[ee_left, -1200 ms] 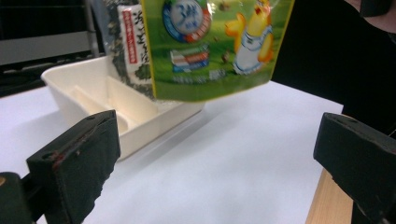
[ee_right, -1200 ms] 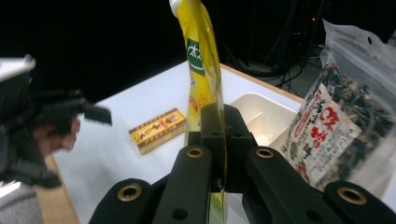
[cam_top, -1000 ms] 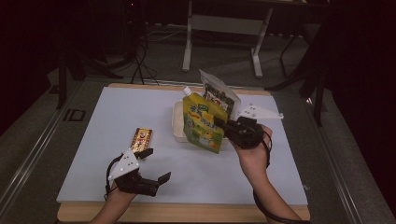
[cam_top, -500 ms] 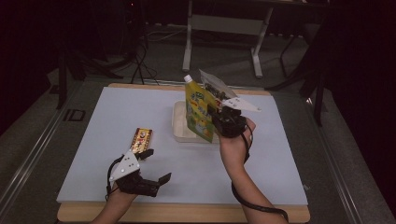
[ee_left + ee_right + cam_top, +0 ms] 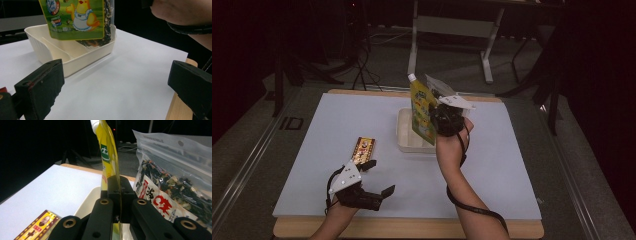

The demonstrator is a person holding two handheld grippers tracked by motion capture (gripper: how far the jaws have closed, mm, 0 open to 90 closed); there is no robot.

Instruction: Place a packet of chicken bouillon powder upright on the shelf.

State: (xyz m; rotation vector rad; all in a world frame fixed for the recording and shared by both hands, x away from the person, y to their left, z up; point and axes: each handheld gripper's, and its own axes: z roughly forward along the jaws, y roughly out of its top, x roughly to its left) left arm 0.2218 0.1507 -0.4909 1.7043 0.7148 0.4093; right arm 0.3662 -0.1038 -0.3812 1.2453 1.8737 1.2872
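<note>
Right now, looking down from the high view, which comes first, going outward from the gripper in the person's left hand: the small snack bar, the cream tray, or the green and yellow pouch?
From the left gripper, at the table's near left:
1. Snack bar, flat on the white sheet just beyond its jaws.
2. Cream tray, mid-table, further back and right.
3. Green and yellow pouch, held upright over the tray by the right gripper.

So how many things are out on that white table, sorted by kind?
Food pouches: 2 – green and yellow spouted pouch with a chick picture, clear plastic bag of dark dried food
Cream plastic divided tray: 1
Yellow and red wrapped snack bar: 1
Total: 4
</note>
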